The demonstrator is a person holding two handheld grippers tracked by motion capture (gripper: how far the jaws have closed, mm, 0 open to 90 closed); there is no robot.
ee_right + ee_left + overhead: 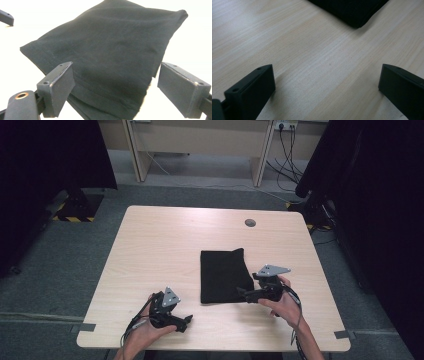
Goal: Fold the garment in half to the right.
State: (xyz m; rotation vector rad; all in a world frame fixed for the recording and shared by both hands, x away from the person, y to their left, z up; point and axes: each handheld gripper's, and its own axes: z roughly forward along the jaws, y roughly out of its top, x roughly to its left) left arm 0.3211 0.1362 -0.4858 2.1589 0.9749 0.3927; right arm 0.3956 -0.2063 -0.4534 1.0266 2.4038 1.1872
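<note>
Right tongs (246, 294) gape released at the folded black fabric rectangle's (223, 275) near-right corner; left tongs (185, 322), also released, hover well left of it.

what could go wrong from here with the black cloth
1. The right gripper has its jaws open over the near edge of the folded black cloth. Closing there might pinch only the top layers, so the fold could fall open.
2. The left gripper is open over bare table, apart from the cloth. A one-sided pull may drag or skew the cloth.
</note>
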